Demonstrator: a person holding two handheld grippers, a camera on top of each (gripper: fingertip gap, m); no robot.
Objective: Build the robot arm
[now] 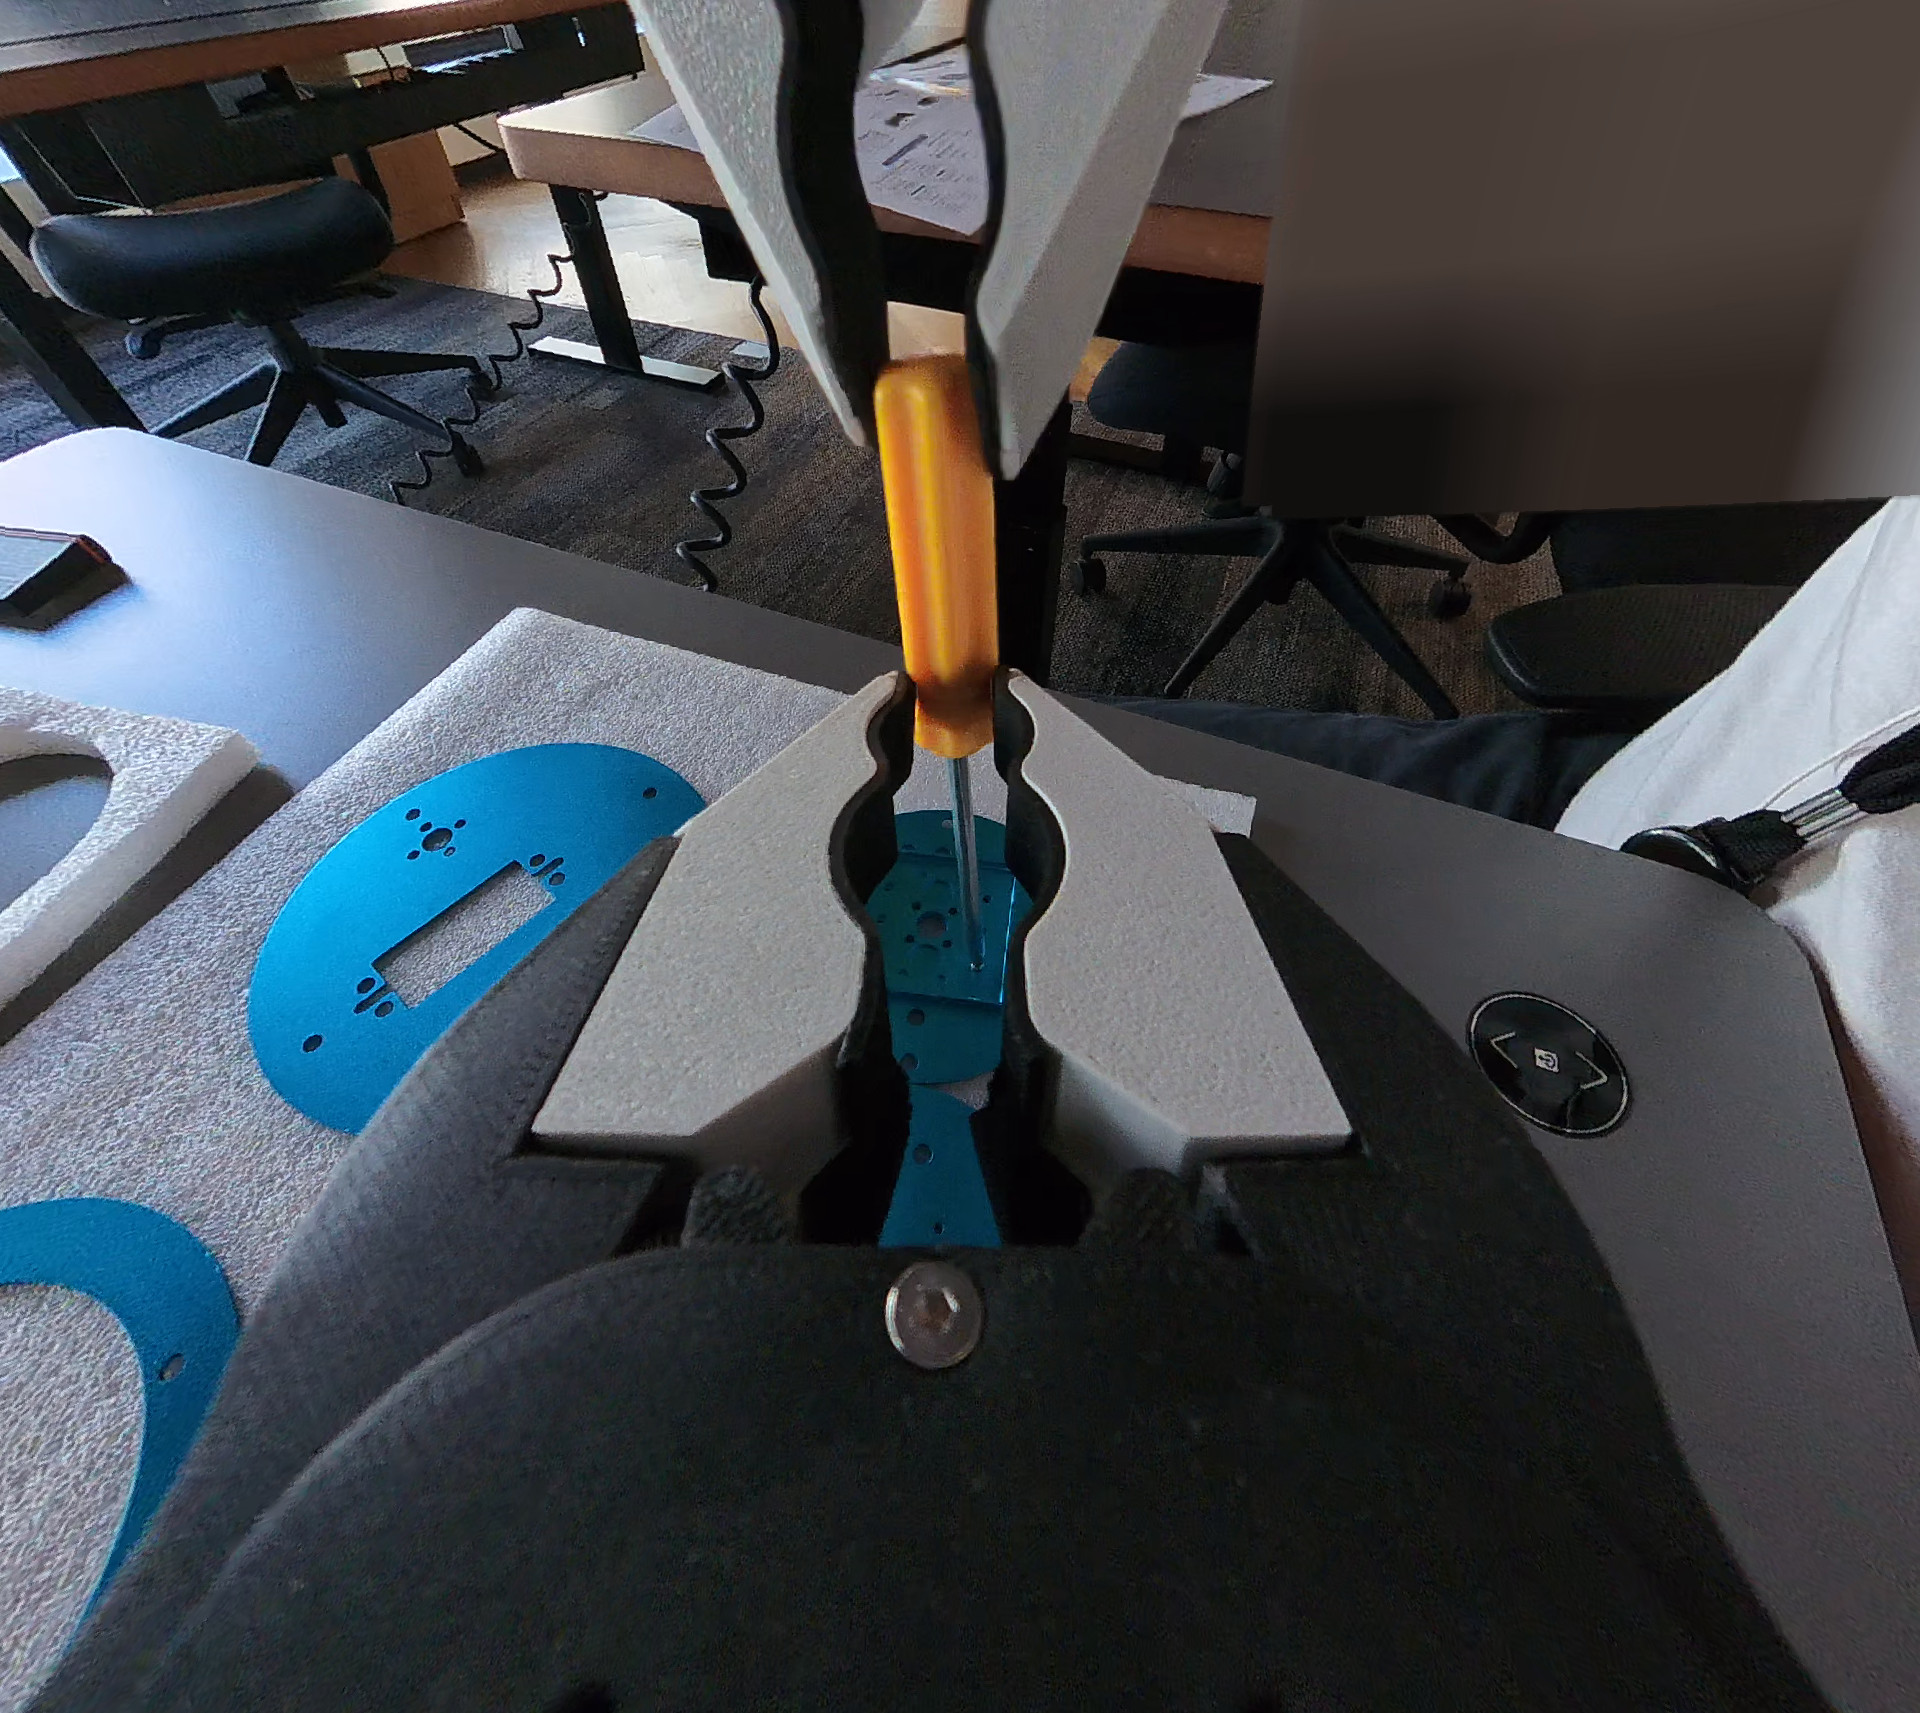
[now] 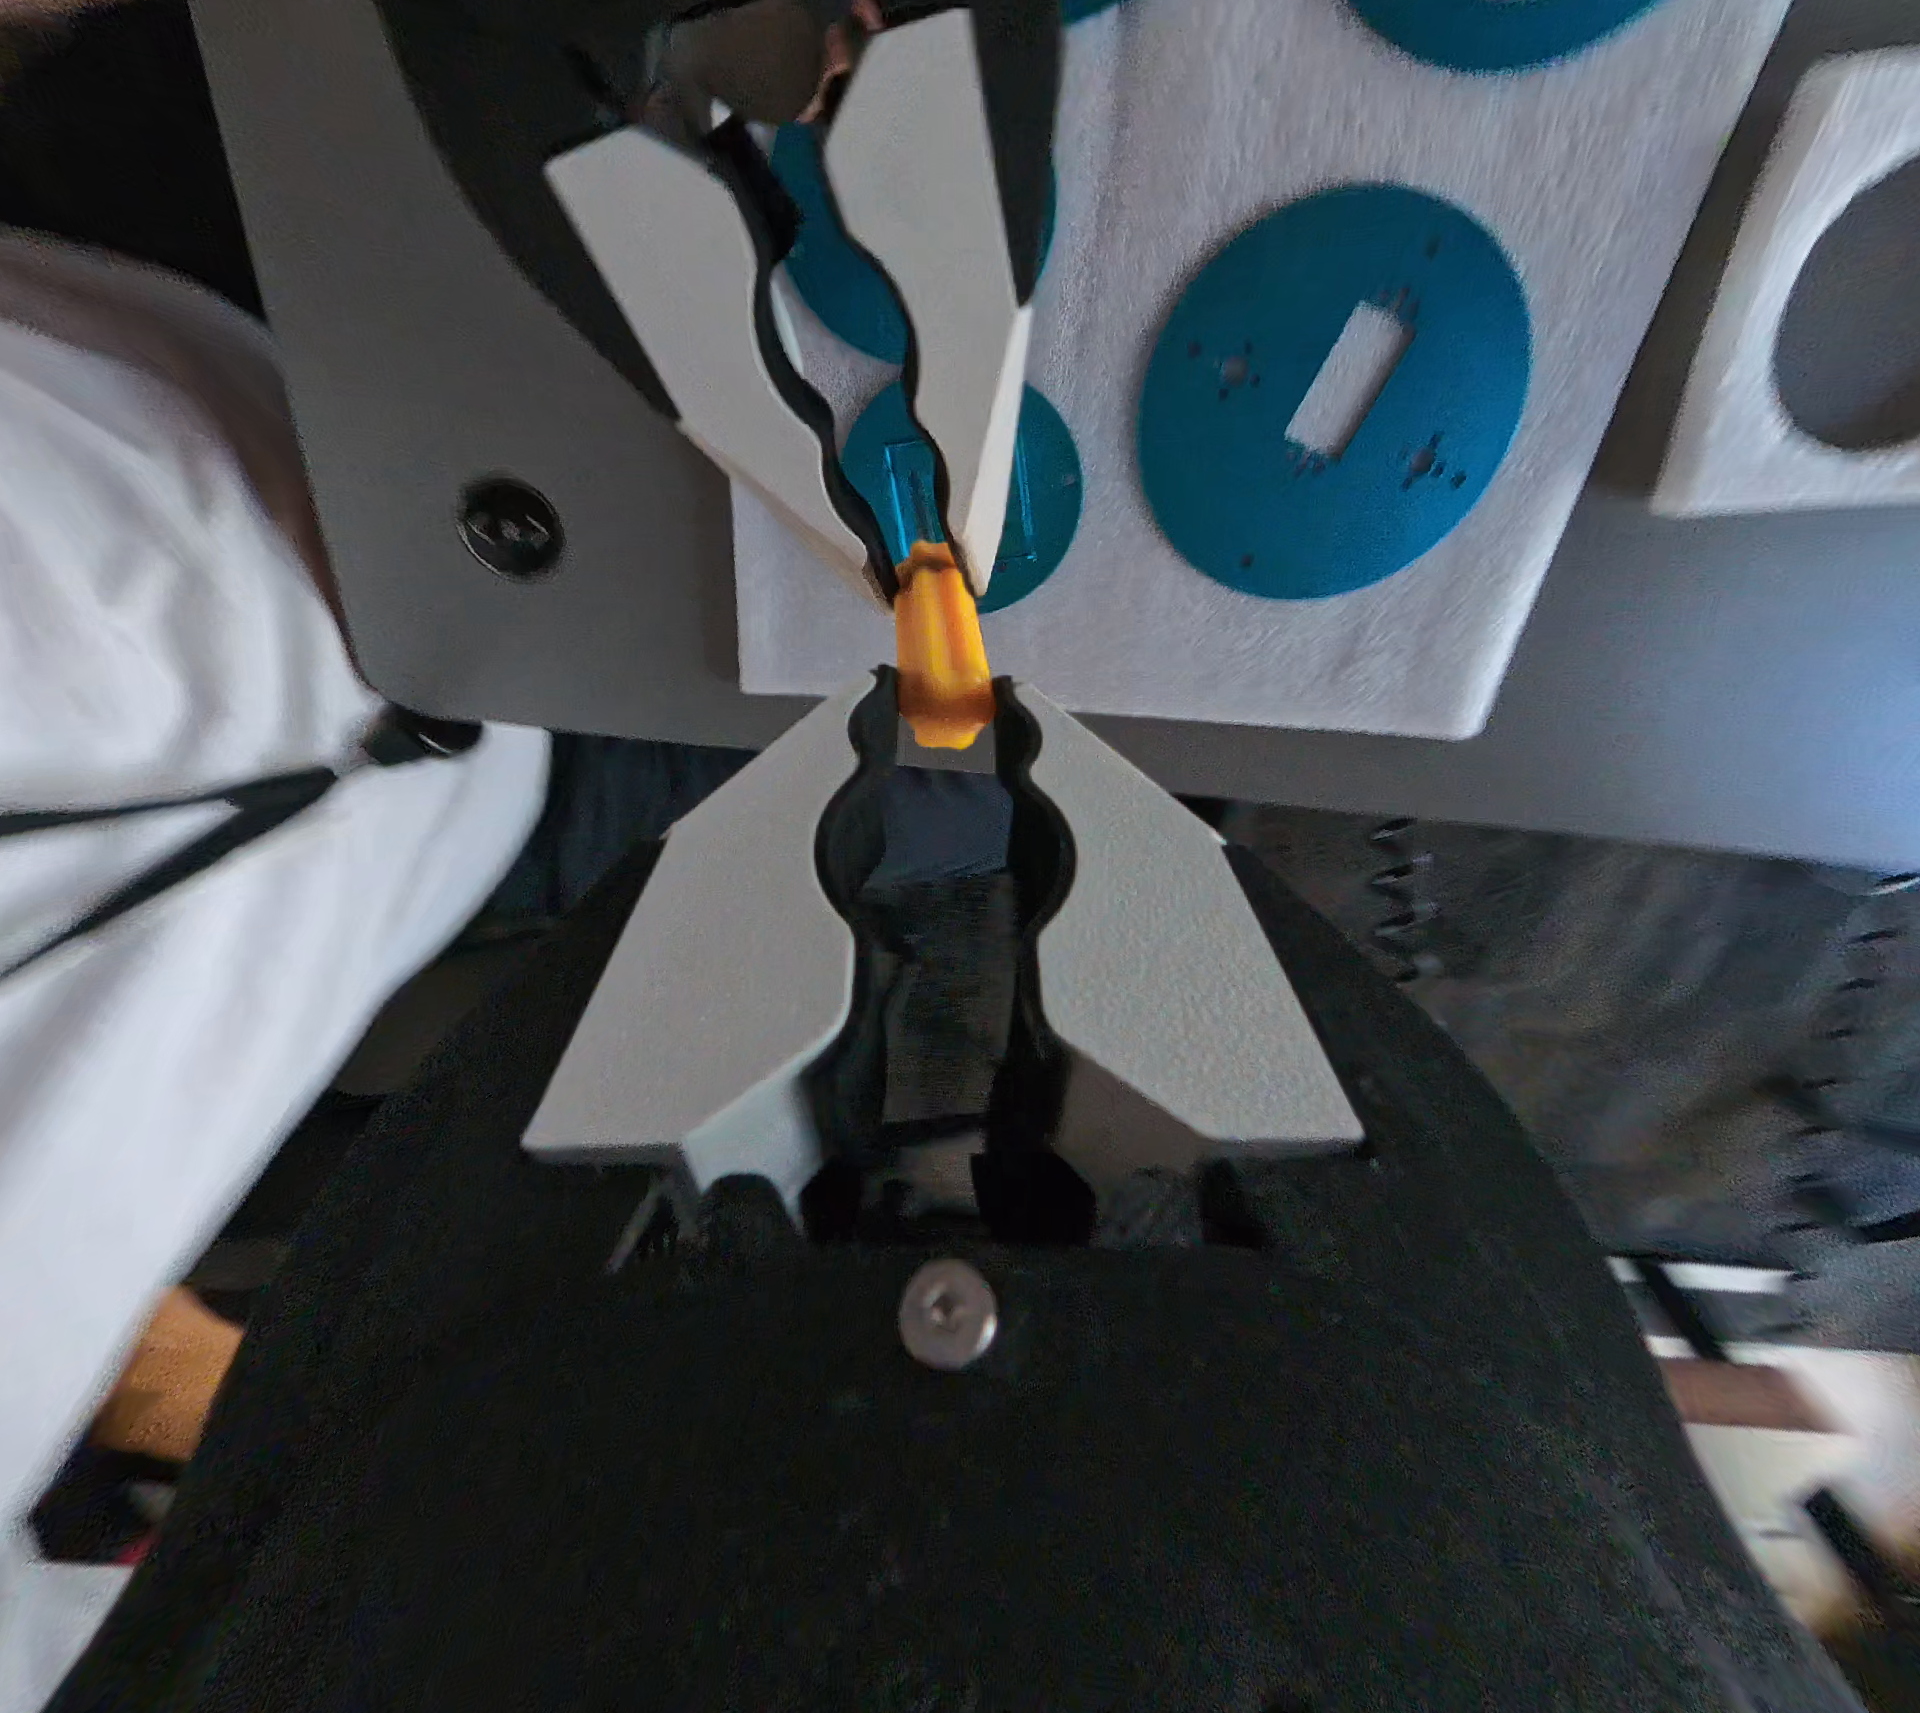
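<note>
- The orange-handled screwdriver [image 1: 938, 562] is clamped at its lower handle by the left hand-held gripper [image 1: 948, 695], upright, which keeps its tip down on the small blue plate [image 1: 940, 936].
- The handle's top is pinched by the right hand-held gripper [image 2: 940, 695], closed on it, seemingly to steady it.
- The shaft shows only in the left wrist view; the blue rings [image 2: 1538, 16] on the white foam [image 2: 1299, 624], beyond the left hand-held gripper, show whole only in the right wrist view.
</note>
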